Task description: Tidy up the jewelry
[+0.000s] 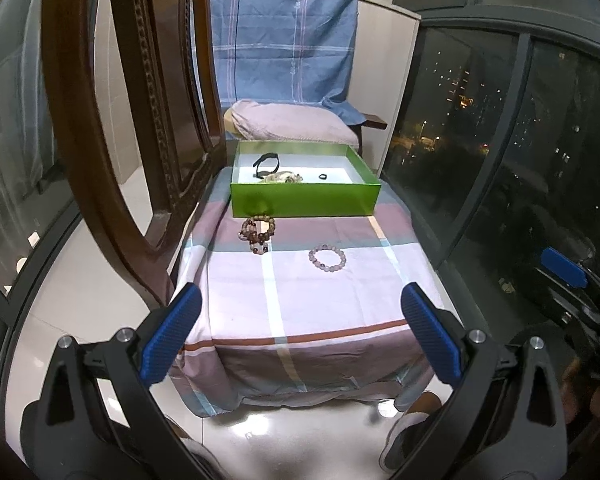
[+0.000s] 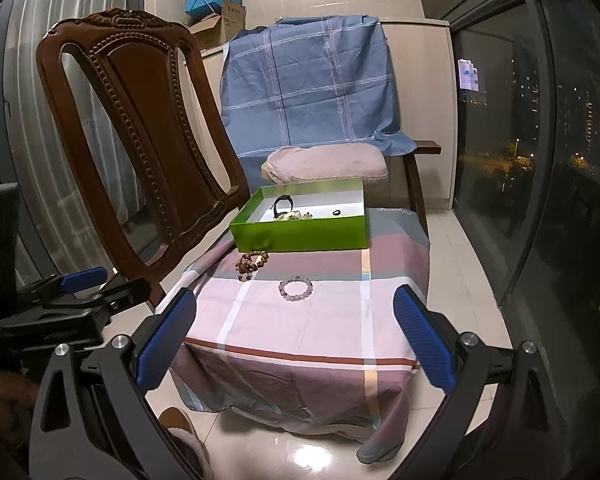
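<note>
From the left wrist view, the left gripper (image 1: 300, 332) has its jaws wide apart and empty; the pale bead bracelet (image 1: 327, 258) lies on the worktop cloth (image 1: 300, 300), near the green box (image 1: 304, 196). From the right wrist view, the right gripper (image 2: 296, 336) is also spread, holding nothing. Better to descend straight over the bracelet and pinch one side of it.

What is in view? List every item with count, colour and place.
green box: 1, green outside and white inside, far end of the checked cloth
black band, small black ring, pale bead pile: 1 each, inside the box
dark bead bracelets: a cluster, brown-red, on the cloth by the box front
pink bracelet: 1, on the cloth, alone
wooden chair: 1, brown, left
left hand-held gripper: open
right hand-held gripper: open
</note>
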